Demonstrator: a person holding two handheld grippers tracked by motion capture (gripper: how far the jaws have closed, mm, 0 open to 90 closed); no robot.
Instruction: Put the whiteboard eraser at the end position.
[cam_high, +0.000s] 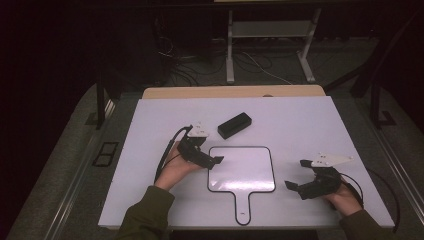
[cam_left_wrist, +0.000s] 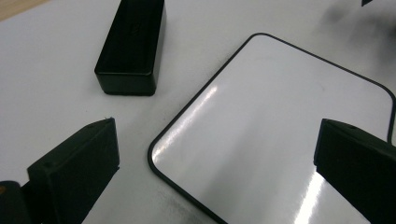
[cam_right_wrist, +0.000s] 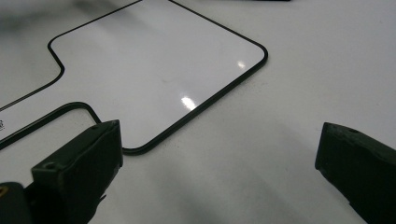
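Nearest the person's edge of the table, the narrow handle of a white paddle-shaped board with a thin black border points toward that edge and ends close to it; a small hole marks the handle's end. The board lies flat, its square body around the middle of the table's near half. The right gripper, held in the person's right hand near the table's near right corner, sits to the right of the board and apart from it; its jaws stand wide apart with nothing between them. In the right gripper view the same gripper looks over the board: one jaw lies over the board's near corner beside the handle, the other over bare table. The left gripper, held in the left hand, reaches the board's far left corner. In the left gripper view its jaws are likewise spread wide and grip nothing, one over bare table, the other above the board's surface; whether either touches cannot be told. Farther off, beyond that corner, a black rectangular block lies at an angle on the table, just apart from the board; the left gripper view shows the block ahead of the jaws.
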